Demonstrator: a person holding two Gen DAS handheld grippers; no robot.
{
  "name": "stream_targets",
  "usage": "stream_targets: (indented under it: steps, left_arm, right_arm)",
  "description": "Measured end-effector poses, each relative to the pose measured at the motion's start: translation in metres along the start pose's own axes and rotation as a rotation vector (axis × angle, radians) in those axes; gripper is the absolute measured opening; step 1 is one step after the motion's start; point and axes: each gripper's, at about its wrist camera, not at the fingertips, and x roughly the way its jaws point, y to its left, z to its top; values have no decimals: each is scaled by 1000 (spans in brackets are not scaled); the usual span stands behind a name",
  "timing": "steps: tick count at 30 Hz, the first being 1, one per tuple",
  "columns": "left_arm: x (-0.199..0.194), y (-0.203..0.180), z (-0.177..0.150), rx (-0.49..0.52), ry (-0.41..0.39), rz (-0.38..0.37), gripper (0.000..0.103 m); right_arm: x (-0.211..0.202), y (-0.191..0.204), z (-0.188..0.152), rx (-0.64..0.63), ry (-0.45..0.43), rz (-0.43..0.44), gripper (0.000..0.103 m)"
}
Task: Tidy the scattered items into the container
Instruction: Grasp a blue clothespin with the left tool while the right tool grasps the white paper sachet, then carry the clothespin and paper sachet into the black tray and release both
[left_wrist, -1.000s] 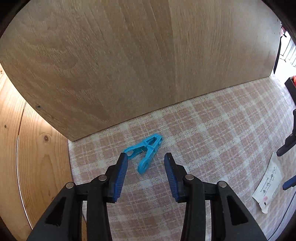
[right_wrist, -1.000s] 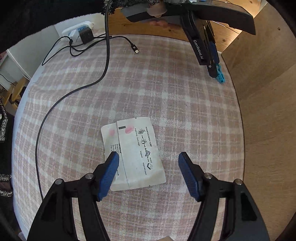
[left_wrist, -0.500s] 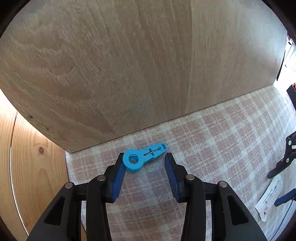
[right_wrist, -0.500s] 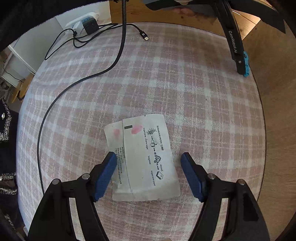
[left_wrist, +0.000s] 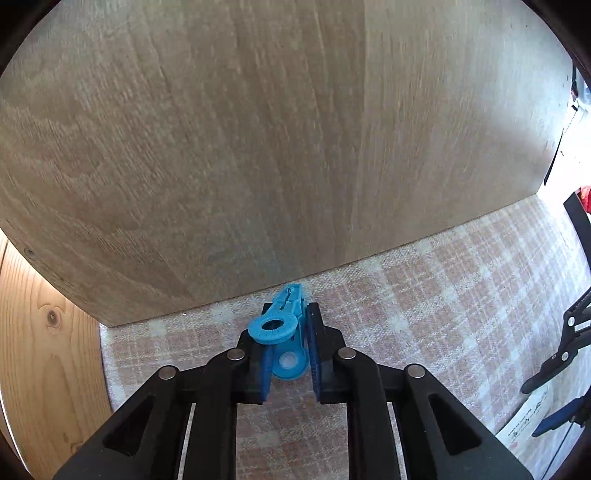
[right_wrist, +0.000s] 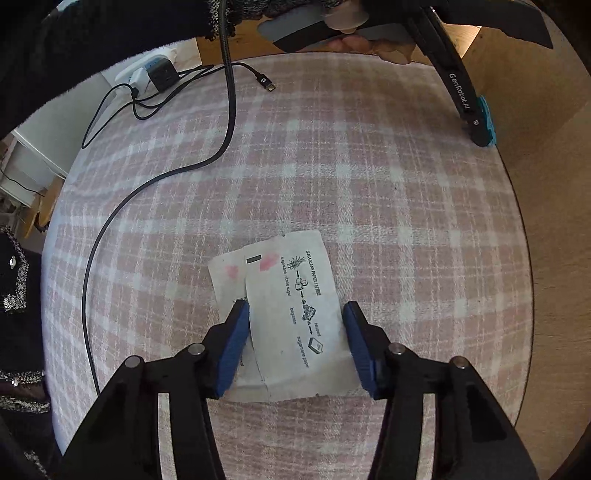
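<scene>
Nearest, left tool (left_wrist: 288, 356) seen just closed onto blue clothes peg (left_wrist: 282, 332), pads clamped on it, beside wooden panel (left_wrist: 258, 147). Right tool (right_wrist: 295, 343) seen narrowing, pads flanking white paper packet (right_wrist: 291, 314) lying flat on checked table (right_wrist: 332, 166); contact cannot be told. Farther off, black cable (right_wrist: 155, 184) seen.

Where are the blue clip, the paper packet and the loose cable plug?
Blue clip (left_wrist: 272, 325), left wrist view, on its round ring end.
Paper packet (right_wrist: 295, 295), right wrist view, on its printed face.
Cable plug (right_wrist: 270, 87), right wrist view, on its metal tip.
</scene>
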Motion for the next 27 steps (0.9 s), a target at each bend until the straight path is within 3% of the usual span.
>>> stream_targets:
  steps: [4,7,9,11,18,23,27]
  left_arm:
    - [-4,-8,-5,-6,-2,4,15]
    - [-14,-13,-9,-14,-18,6,15]
    - [-21,-16,-12,-23,-31,2,15]
    - [-27,-20,-16,-26,-35,1,15]
    - [-48,-36,-24,-35,-53,12,15]
    - [-77,-60,-26,-17,-90,15,15]
    - [-111,-91,-37,33,-135,-11,15]
  right_arm:
    - [-22,-29,-25,20,-24,0,47]
    - [-44,-24,-62,40,-46,4,40]
    - [-49,-17,-67,62,-67,11,34]
    - [-66,-21,-81,83,-80,17,14]
    - [-90,-26,-93,116,-108,30,11]
    - [-103,-12,-90,143,-141,-32,10]
    - [-131,-3,-119,238,-191,-98,10]
